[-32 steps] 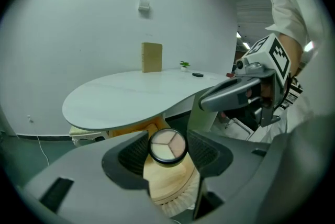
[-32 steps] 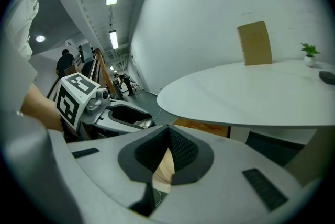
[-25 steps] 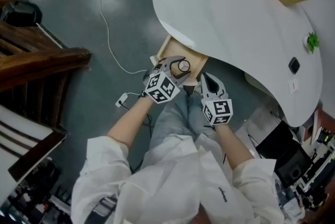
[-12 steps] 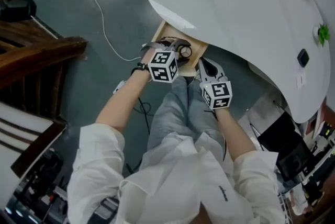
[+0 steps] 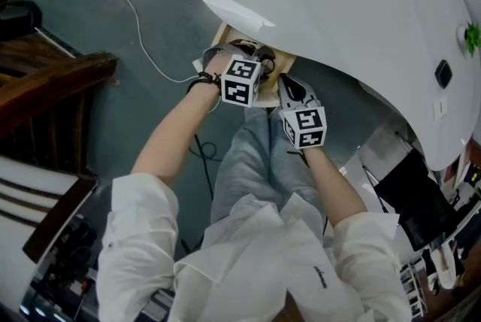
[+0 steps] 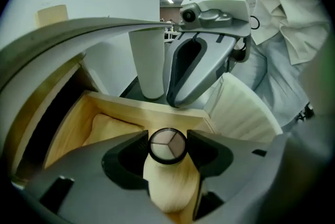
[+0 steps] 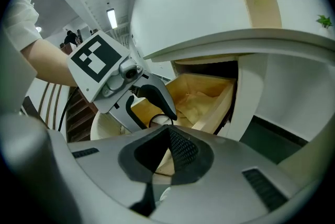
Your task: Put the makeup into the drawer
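Note:
The makeup, a round black-rimmed compact (image 6: 167, 145) with three pale shades, sits between the pads of my left gripper (image 6: 168, 139), which is shut on it. The compact hangs just above the open wooden drawer (image 6: 78, 129), over its pale bare bottom. In the head view the left gripper (image 5: 259, 57) reaches into the drawer (image 5: 224, 34) under the white desk's edge. My right gripper (image 5: 289, 85) hovers at the drawer's front right corner with its fingertips together and nothing in them. The right gripper view shows the left gripper (image 7: 157, 108) and the compact (image 7: 159, 120) over the drawer (image 7: 209, 97).
The white curved desk top (image 5: 338, 4) overhangs the drawer closely. A white cable (image 5: 139, 27) trails across the grey floor at left, beside dark wooden furniture (image 5: 45, 87). The person's legs lie right below the drawer front.
Both grippers have sunk toward the drawer. The left one has rolled over and carried the compact from the drawer's front to above its inside. The right one followed to the front corner.

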{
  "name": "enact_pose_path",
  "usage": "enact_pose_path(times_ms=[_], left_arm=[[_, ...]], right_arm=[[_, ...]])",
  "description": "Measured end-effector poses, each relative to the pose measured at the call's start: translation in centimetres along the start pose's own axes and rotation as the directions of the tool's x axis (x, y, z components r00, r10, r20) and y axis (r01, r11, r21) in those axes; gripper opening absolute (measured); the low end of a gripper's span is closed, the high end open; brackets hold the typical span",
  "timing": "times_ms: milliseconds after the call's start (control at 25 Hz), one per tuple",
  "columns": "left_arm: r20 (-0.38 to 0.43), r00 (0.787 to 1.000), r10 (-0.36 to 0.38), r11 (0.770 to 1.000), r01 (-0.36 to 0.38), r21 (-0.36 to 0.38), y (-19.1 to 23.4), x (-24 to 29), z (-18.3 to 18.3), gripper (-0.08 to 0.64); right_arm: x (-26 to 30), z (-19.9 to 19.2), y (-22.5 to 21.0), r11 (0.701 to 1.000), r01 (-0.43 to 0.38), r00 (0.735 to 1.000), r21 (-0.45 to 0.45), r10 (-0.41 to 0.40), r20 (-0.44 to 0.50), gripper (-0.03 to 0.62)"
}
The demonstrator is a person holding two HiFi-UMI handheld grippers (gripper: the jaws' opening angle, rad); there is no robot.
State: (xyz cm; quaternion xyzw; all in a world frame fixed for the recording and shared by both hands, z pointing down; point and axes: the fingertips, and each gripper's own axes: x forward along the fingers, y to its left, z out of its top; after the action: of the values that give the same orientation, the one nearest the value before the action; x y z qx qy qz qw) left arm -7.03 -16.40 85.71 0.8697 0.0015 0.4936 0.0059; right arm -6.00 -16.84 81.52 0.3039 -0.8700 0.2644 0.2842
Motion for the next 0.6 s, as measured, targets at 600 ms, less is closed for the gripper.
enact_pose_path(times_ms=[600], left_arm=[[-0.043, 0.993, -0.107, 0.991, 0.110, 0.080, -1.1, 6.3, -2.3, 0.244]], right_arm=[[1.1, -0.7, -0.7, 0.998, 0.034, 0.999, 0.043, -0.035, 0.031, 0.017]])
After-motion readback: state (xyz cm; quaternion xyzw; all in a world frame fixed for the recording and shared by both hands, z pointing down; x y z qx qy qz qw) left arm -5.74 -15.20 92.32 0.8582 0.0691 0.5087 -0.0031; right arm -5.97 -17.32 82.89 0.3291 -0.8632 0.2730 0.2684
